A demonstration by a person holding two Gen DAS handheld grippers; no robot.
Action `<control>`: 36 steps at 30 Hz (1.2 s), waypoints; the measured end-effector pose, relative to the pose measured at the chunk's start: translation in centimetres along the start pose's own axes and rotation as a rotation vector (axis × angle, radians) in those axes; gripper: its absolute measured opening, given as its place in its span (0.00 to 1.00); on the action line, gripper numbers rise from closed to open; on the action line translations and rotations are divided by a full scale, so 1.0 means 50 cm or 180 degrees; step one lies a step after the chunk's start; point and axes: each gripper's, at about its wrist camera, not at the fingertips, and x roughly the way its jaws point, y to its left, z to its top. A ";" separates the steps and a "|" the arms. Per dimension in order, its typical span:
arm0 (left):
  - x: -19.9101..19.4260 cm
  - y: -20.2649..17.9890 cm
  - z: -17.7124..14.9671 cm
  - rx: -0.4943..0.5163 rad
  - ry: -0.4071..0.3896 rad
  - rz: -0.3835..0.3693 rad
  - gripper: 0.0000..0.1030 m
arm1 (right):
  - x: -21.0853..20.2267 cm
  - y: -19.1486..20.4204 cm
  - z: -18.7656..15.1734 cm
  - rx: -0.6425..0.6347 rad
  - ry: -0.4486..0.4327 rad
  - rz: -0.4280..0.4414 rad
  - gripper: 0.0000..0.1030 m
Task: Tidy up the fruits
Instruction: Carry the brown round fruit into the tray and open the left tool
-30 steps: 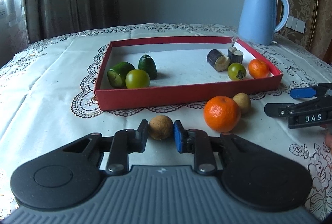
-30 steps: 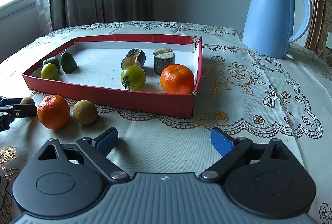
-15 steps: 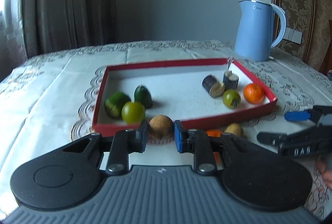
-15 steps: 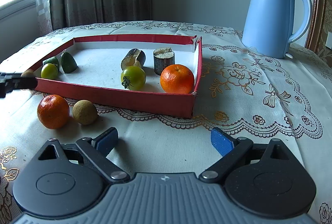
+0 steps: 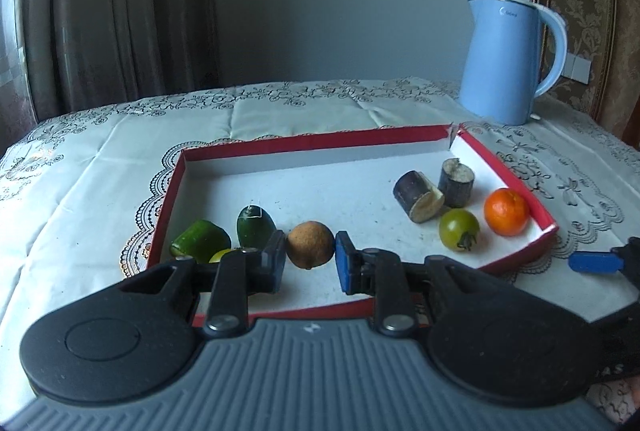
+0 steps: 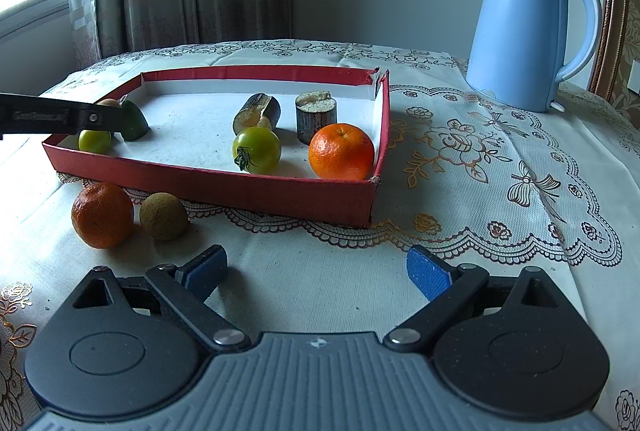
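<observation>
A table draped in a pale embroidered tablecloth (image 6: 460, 159) fills both views, with brown curtains (image 5: 116, 11) behind it and a light blue electric kettle (image 6: 528, 31) standing at the far right, well apart from the fruit.

In the middle lies a shallow red tray (image 6: 224, 187) with a white floor. At its left end sit two dark green cut pieces (image 5: 200, 241) and a small yellow-green round fruit (image 6: 95, 140). At its right end are two short sections of dark-skinned cane (image 5: 420, 195), a green tomato (image 6: 257, 150) with its stalk on, and a tangerine (image 6: 342, 151).

Outside the tray, just beside its near wall, a second tangerine (image 6: 103, 215) and a small brown round fruit (image 6: 164, 216) rest on the cloth, almost touching each other.

The left gripper (image 5: 310, 261) is clenched on another small brown round fruit (image 5: 311, 245), looking like a longan, and holds it above the tray floor near the green pieces. The pads press on opposite sides across its widest part.

The right gripper (image 6: 316, 273) hangs released over bare cloth in front of the tray, its jaws wide apart and nothing between them.

The held fruit looks light, with a dry, rough, thin shell that should give good friction but could crack under hard squeezing. Being round, it will likely roll once set down, so a low release seems wise. The same across-the-middle hold should suit its twin on the cloth; the tangerine is wider and softer, and wants a gentler, wider grip.
</observation>
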 end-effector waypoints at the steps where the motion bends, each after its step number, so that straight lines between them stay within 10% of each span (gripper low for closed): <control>1: 0.008 0.000 0.001 -0.0001 0.0039 -0.0008 0.23 | 0.000 0.000 0.000 0.0000 0.0000 0.0000 0.95; 27: 0.063 -0.006 -0.020 0.0154 0.0138 0.0251 0.25 | 0.001 0.000 -0.001 0.0005 0.0013 0.0007 0.97; 36: -0.024 0.010 -0.038 0.0033 -0.0175 0.0387 0.79 | 0.000 0.001 -0.002 0.0010 0.0028 0.0023 0.98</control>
